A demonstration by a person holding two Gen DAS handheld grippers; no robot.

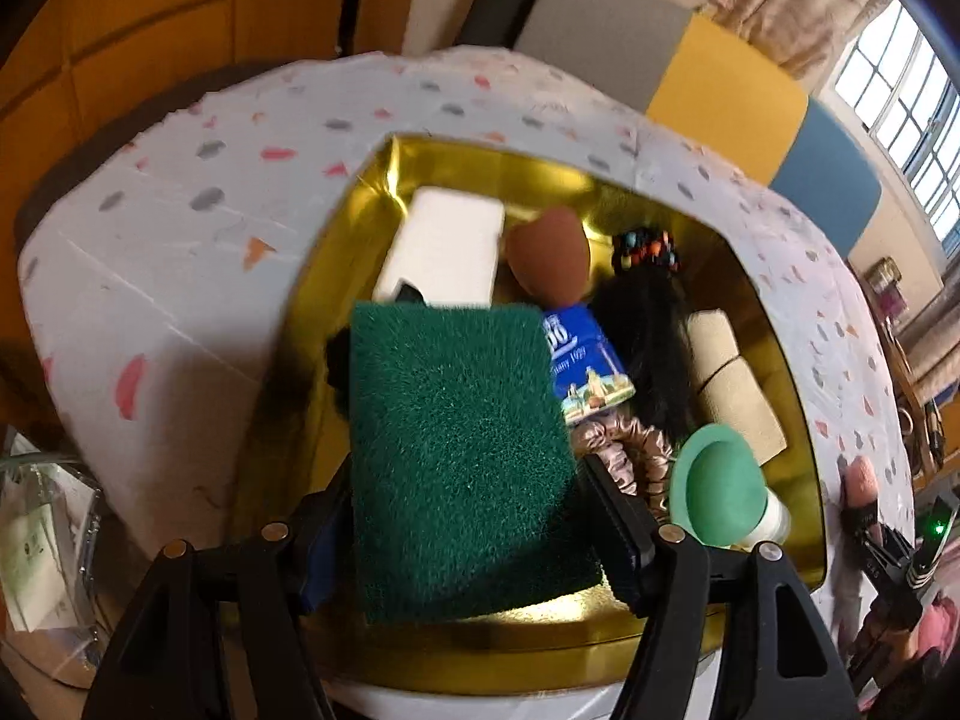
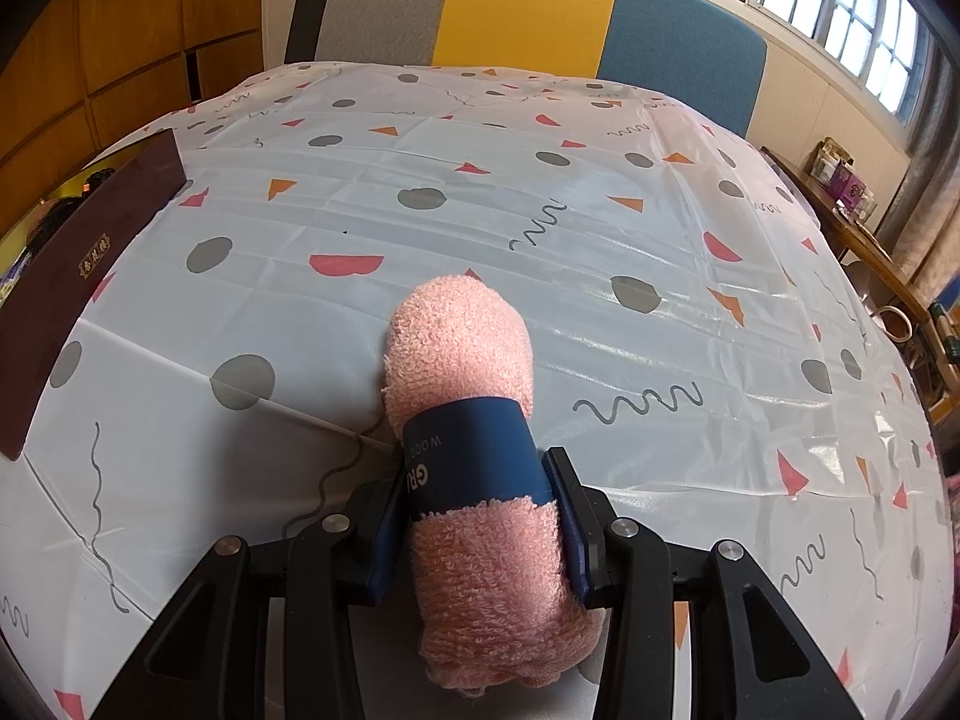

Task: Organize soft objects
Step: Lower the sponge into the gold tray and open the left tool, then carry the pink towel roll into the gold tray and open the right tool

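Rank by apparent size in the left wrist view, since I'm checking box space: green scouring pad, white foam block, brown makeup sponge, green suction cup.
1. Green scouring pad, though nearest the camera
2. White foam block
3. Brown makeup sponge and green suction cup: too alike to rank

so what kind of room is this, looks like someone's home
Probably a home dining room: a table under a patterned tablecloth, a colour-block chair pushed up to it, and a curtained window.
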